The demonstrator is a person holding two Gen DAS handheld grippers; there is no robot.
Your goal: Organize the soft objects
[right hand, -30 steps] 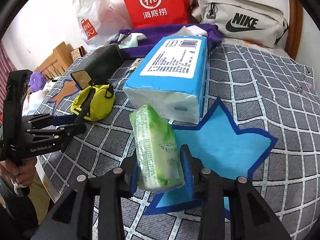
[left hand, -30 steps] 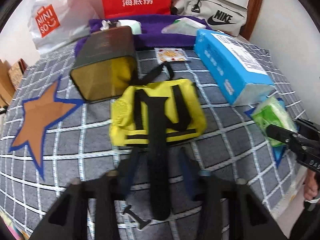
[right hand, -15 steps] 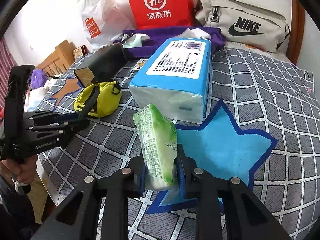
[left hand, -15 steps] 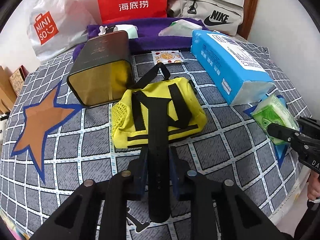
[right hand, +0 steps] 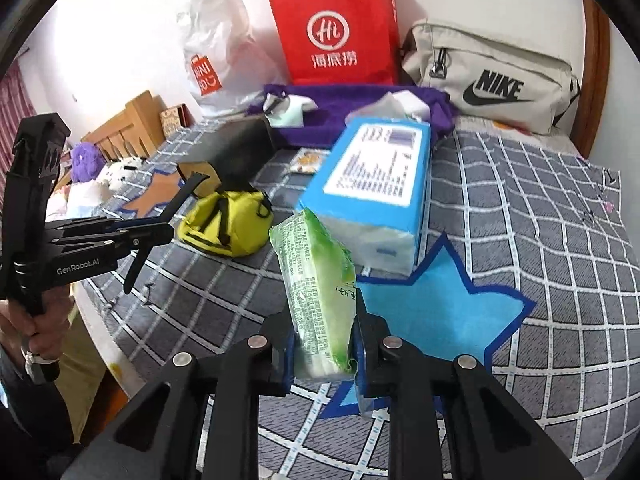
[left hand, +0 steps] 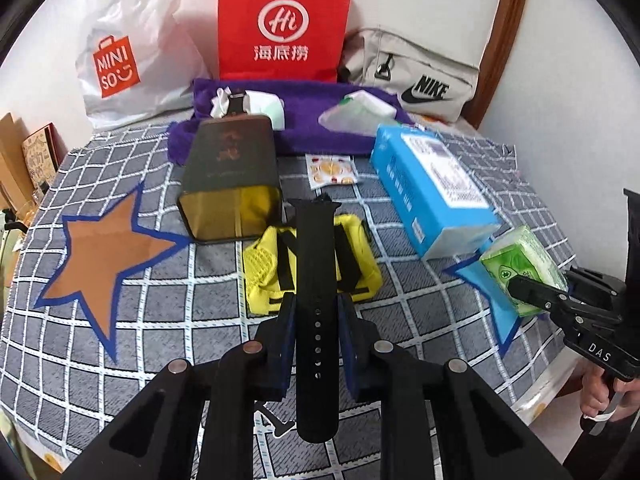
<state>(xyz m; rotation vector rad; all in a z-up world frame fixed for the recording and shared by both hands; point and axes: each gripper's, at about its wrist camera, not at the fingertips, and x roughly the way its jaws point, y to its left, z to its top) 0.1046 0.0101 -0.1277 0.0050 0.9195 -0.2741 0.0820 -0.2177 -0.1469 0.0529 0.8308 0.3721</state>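
My left gripper [left hand: 316, 312] is shut on a black watch strap [left hand: 315, 280] and holds it raised above a yellow pouch [left hand: 264, 264] on the checked bedspread. From the right wrist view the left gripper [right hand: 160, 232] holds the strap [right hand: 176, 204] beside the pouch [right hand: 224, 228]. My right gripper [right hand: 324, 336] is shut on a green tissue pack [right hand: 320, 284], lifted over a blue star patch [right hand: 436, 300]. The left wrist view shows that pack [left hand: 520, 260] in the right gripper [left hand: 528, 292].
A big blue tissue box [left hand: 432, 192] lies beside the pack. A dark gold box [left hand: 230, 184], an orange star patch [left hand: 104, 248], a purple towel [left hand: 304, 100] with small items, a red bag [left hand: 284, 24], a Miniso bag [left hand: 116, 60] and a Nike bag [left hand: 420, 76] lie behind.
Both grippers closed, the left on the strap, the right on the tissue pack. Both then rose, lifting the strap and the pack off the bedspread.
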